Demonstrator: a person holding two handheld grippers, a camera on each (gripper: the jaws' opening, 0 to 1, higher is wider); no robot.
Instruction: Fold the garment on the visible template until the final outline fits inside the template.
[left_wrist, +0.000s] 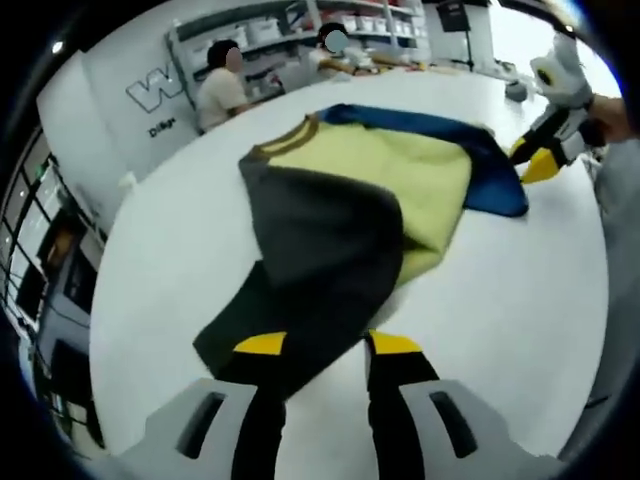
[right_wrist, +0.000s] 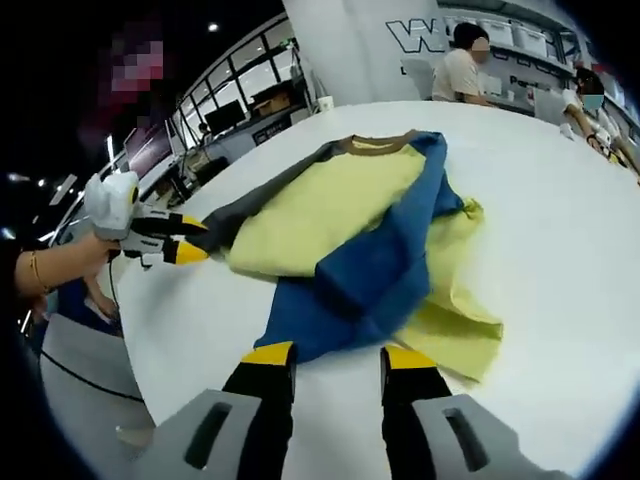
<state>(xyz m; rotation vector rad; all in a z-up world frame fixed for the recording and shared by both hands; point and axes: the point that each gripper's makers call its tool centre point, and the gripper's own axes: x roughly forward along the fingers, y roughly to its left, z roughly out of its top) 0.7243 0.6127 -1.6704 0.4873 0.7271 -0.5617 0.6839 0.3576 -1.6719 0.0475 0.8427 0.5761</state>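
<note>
A long-sleeved garment lies on the white table (left_wrist: 520, 300), with a yellow body (left_wrist: 400, 170), a brown collar (left_wrist: 290, 135), a dark grey sleeve (left_wrist: 320, 240) and a blue sleeve (left_wrist: 470, 140). The grey sleeve is folded across the body, and its cuff end reaches my left gripper (left_wrist: 328, 345), which is open with the cloth lying between the jaws. The blue sleeve (right_wrist: 370, 270) crosses the yellow body (right_wrist: 320, 210) and ends just in front of my right gripper (right_wrist: 338, 355), also open. The right gripper (left_wrist: 538, 160) sits at the blue sleeve's edge. The left gripper (right_wrist: 186, 240), hand-held, sits by the grey sleeve (right_wrist: 250, 210).
The round white table (right_wrist: 560, 220) has bare surface on all sides of the garment, and its edge (right_wrist: 150, 340) curves close on the near side. Two people (left_wrist: 222, 88) sit at the far side in front of shelves (left_wrist: 270, 30). A small object (left_wrist: 515, 90) rests at the table's far rim.
</note>
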